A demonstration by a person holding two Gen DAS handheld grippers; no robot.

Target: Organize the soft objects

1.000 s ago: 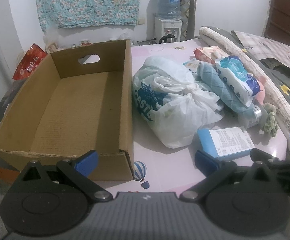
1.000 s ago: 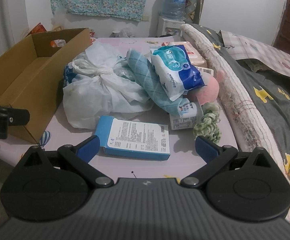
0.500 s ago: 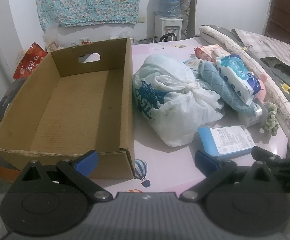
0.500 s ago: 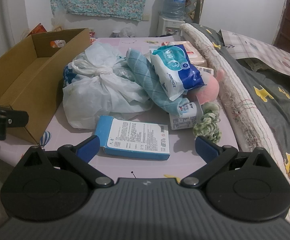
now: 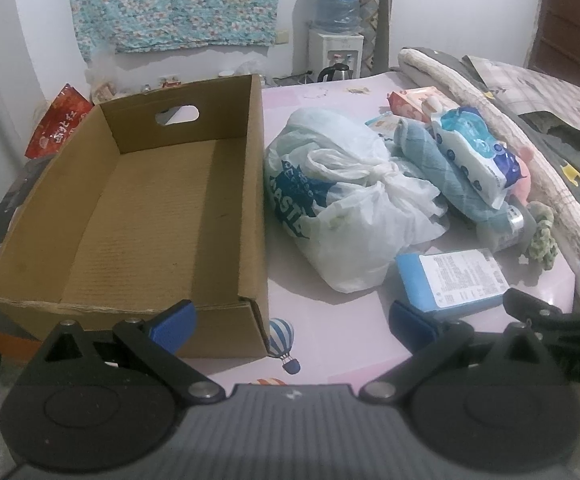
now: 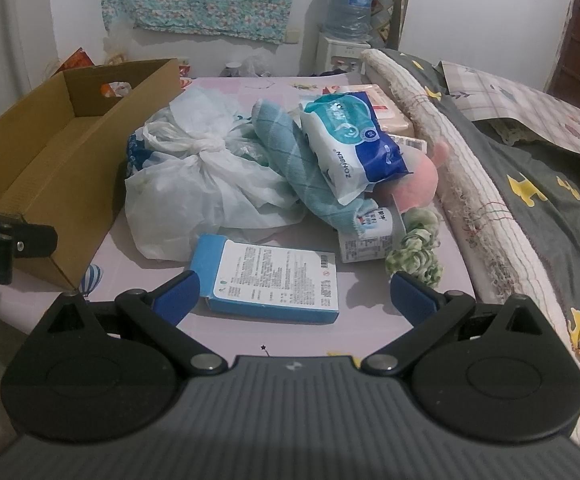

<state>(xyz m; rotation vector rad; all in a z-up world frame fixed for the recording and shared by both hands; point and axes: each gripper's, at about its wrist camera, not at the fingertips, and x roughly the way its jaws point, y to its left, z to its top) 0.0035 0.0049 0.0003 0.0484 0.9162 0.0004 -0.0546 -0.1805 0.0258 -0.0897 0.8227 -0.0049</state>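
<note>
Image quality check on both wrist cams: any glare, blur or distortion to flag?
Left wrist: strong fisheye bowing at the edges, dark vignetted corners, dim flat light; cardboard box and white plastic bag are soft but readable, no glare. Right wrist: same barrel distortion; the small print on the blue box is unreadable, and soft shadows fall beneath the pile.

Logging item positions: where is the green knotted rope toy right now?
The green knotted rope toy lies at the pile's right edge, beside the small bottle, below the pink plush.

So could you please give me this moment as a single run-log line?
left gripper open, empty | right gripper open, empty | cardboard box empty | tied plastic bag, tissue pack, blue box on mat
</note>
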